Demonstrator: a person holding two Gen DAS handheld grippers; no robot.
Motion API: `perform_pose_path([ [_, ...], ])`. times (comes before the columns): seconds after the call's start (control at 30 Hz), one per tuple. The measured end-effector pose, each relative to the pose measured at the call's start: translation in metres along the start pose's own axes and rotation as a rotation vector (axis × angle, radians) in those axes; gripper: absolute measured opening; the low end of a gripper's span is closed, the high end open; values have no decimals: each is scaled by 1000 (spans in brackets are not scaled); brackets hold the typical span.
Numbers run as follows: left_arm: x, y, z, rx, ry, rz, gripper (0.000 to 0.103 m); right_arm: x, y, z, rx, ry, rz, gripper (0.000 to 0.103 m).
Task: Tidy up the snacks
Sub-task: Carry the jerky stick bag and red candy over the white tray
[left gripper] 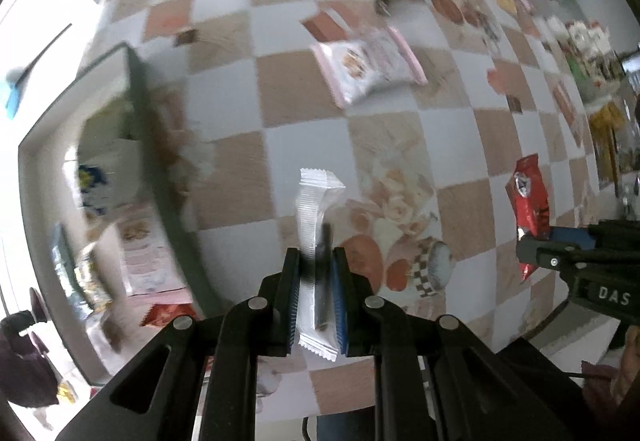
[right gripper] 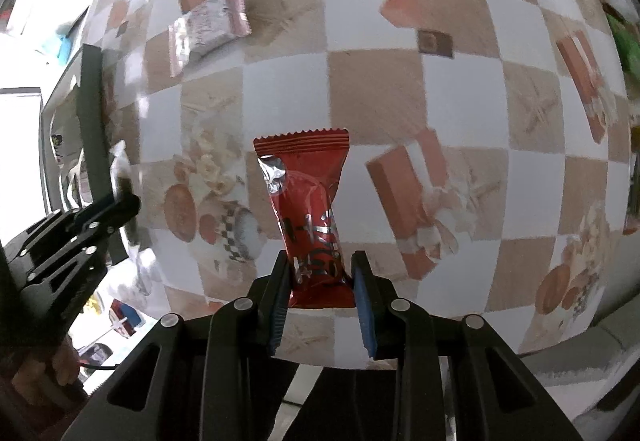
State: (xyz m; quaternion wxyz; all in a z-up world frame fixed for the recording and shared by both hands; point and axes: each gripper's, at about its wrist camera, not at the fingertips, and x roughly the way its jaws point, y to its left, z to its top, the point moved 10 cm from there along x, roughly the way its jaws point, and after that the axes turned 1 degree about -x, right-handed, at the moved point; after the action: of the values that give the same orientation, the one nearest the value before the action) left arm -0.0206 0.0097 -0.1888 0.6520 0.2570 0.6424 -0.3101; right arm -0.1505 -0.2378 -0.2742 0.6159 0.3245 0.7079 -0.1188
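1. A white snack packet (left gripper: pixel 316 269) is clamped edge-on between the blue pads of the left gripper (left gripper: pixel 316 261); the jaws are closed tight on it, and the packet's crimped upper end stands out past the fingertips.

2. A red snack packet (right gripper: pixel 310 209) is pinched by its lower part between the jaws of the right gripper (right gripper: pixel 320 273) — the serrated top edge is seen well beyond the fingertips, above the checkered tablecloth (right gripper: pixel 380 93).

3. In the left wrist view the right gripper (left gripper: pixel 532 253) is seen at the right edge with the red snack packet (left gripper: pixel 528 197) in it.

4. A dark-rimmed box (left gripper: pixel 140 121) is seen at the left of the left wrist view, with several packets lying inside; they are too blurred to be told apart.

5. A pink-edged packet (left gripper: pixel 368 65) lies flat on the cloth, further off and well apart from both grippers.

6. More snacks (left gripper: pixel 580 49) are gathered along the far right edge of the table — details cannot be told.

7. In the right wrist view the left gripper (right gripper: pixel 128 201) is seen at the left, beside the box's rim, with the person's hand (right gripper: pixel 44 373) below it.
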Motion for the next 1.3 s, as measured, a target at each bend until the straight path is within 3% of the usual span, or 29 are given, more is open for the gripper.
perform_pose_path([
  [0.27, -38, 56, -12, -117, -60, 19, 17, -11, 34, 10, -98, -6, -6, 31],
  [0.5, -26, 75, -10, -225, -67, 36, 17, -17, 72, 21, -189, -9, -13, 31],
  [0.9, -30, 142, -38, -391, -68, 58, 17, -15, 149, 33, -347, 7, -21, 31],
  [1.3, -23, 181, -62, -501, -41, 73, 17, 1, 226, 35, -525, 58, -14, 31],
])
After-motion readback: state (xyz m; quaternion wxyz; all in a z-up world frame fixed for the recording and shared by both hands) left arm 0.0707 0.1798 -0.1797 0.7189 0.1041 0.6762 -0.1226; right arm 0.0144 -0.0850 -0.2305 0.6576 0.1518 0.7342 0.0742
